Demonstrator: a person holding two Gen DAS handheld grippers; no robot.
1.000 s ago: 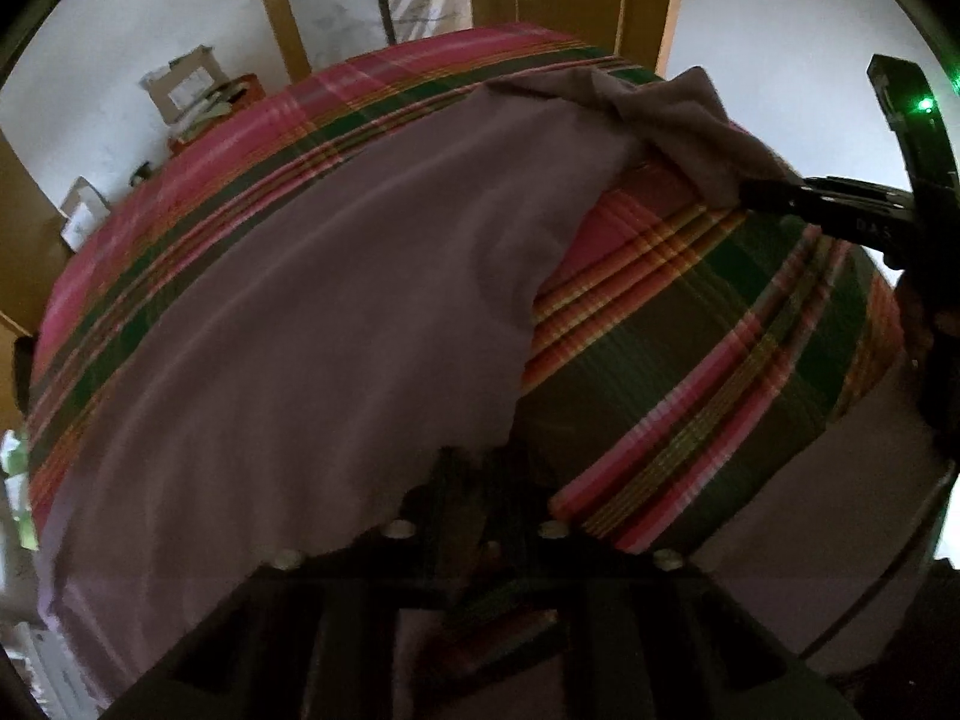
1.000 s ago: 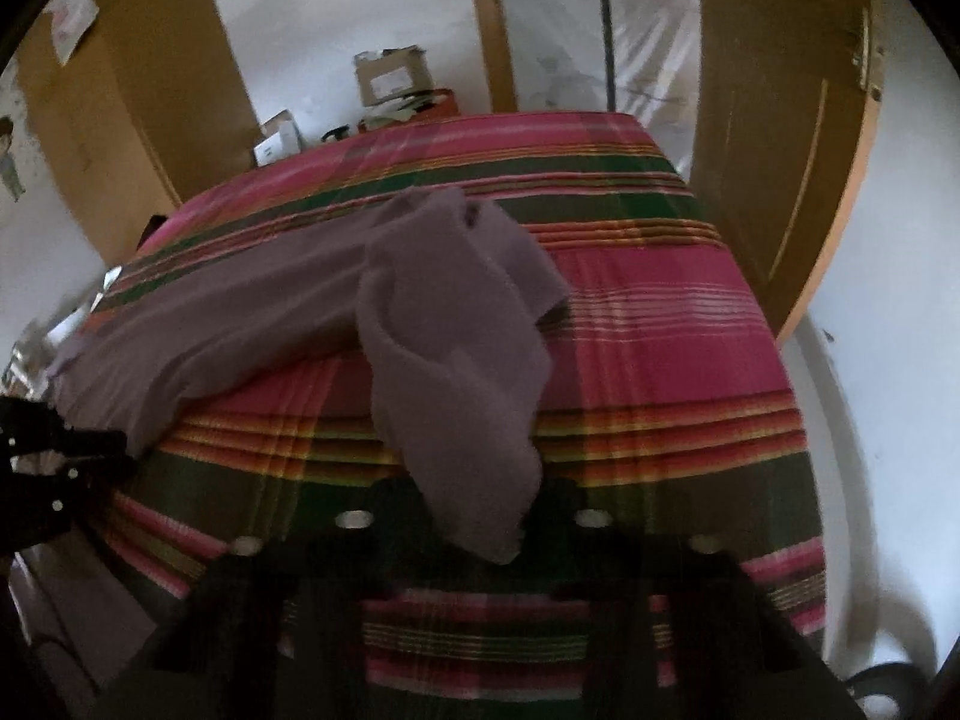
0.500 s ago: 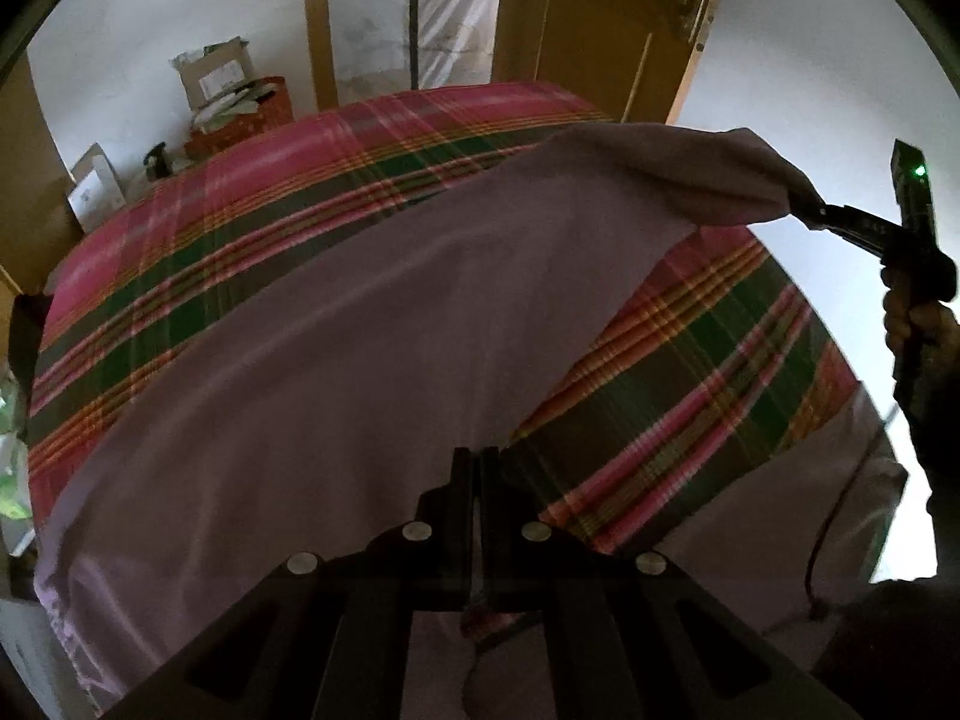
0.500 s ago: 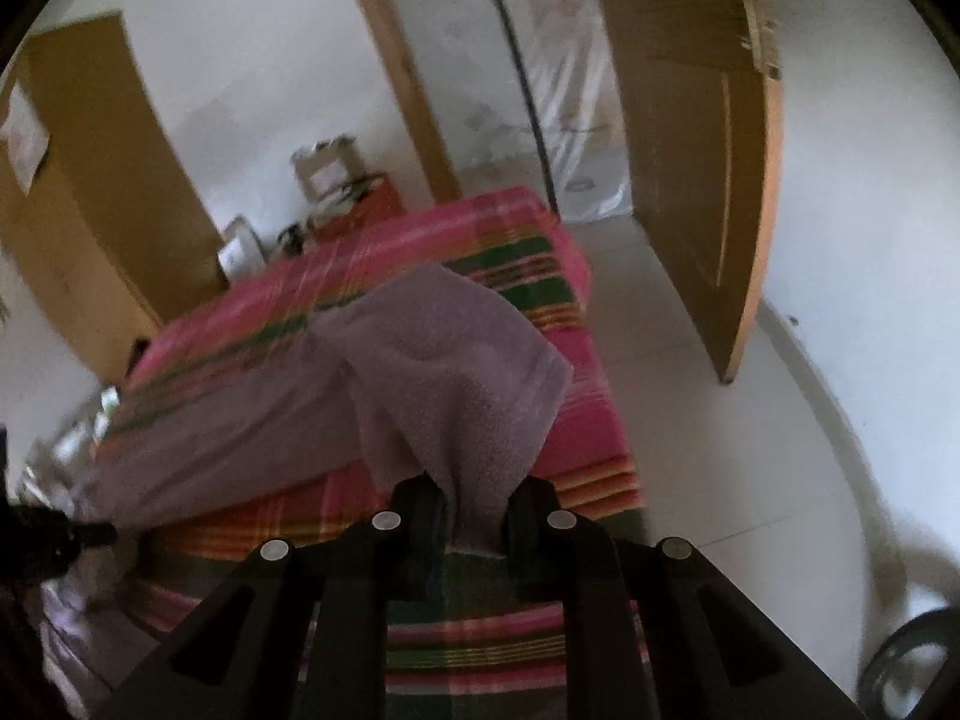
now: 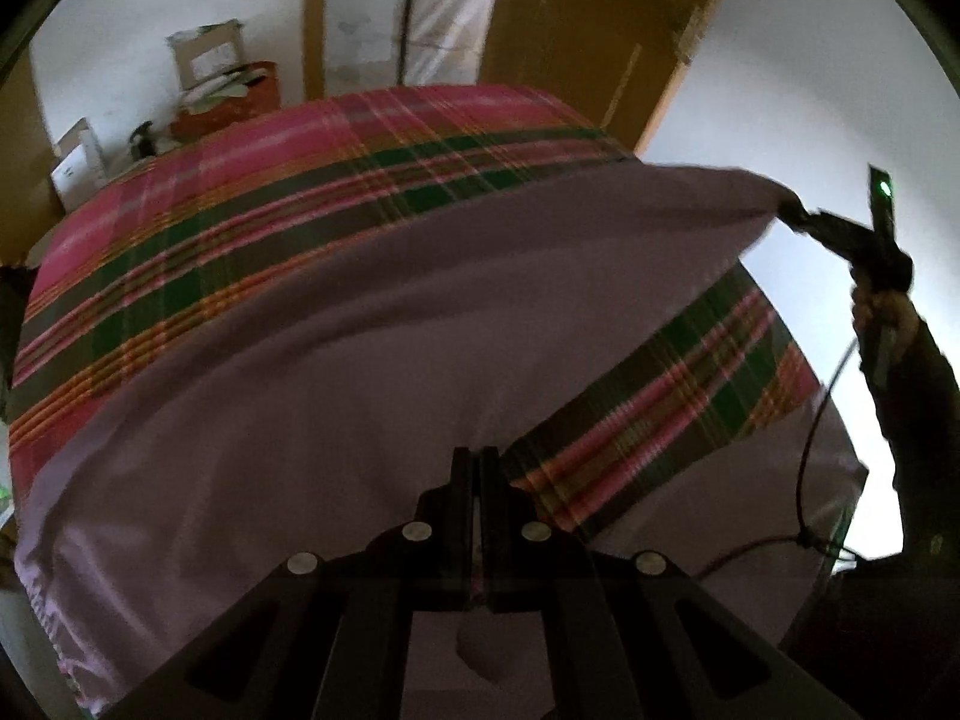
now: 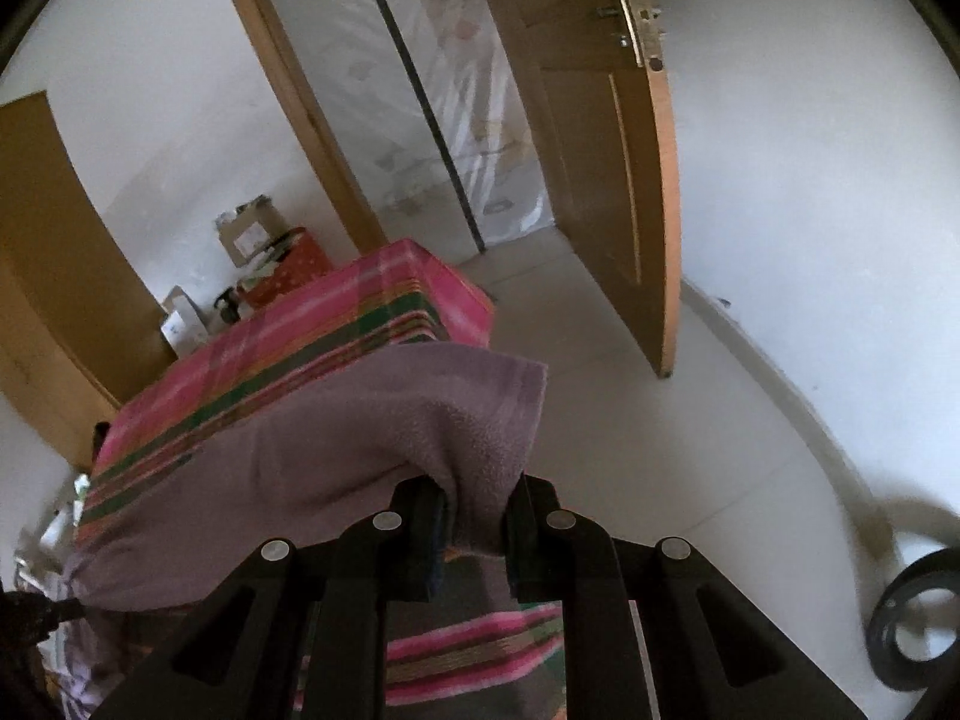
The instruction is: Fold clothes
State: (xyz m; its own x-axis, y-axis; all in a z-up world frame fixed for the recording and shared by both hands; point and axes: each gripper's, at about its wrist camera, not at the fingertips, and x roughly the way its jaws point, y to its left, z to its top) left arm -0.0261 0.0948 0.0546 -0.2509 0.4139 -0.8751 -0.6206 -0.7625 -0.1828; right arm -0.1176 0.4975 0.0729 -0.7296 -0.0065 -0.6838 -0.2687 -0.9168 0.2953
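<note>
1. Left wrist view: the left gripper has its jaws pinched shut on one edge of the mauve cloth, at 6 o'clock. The cloth is stretched over the plaid-covered bed toward 2 o'clock, where the right gripper clamps the far corner. It hangs taut with no sag, so I judge it light, soft and limp, needing two held corners to keep flat.

2. Right wrist view: the right gripper has its jaws narrowed on a bunched wad of the cloth. The fabric looks fleecy and thick, grippy, not slippery, nothing fragile. Best hold, I think: hemmed corners, not mid-panel.
</note>
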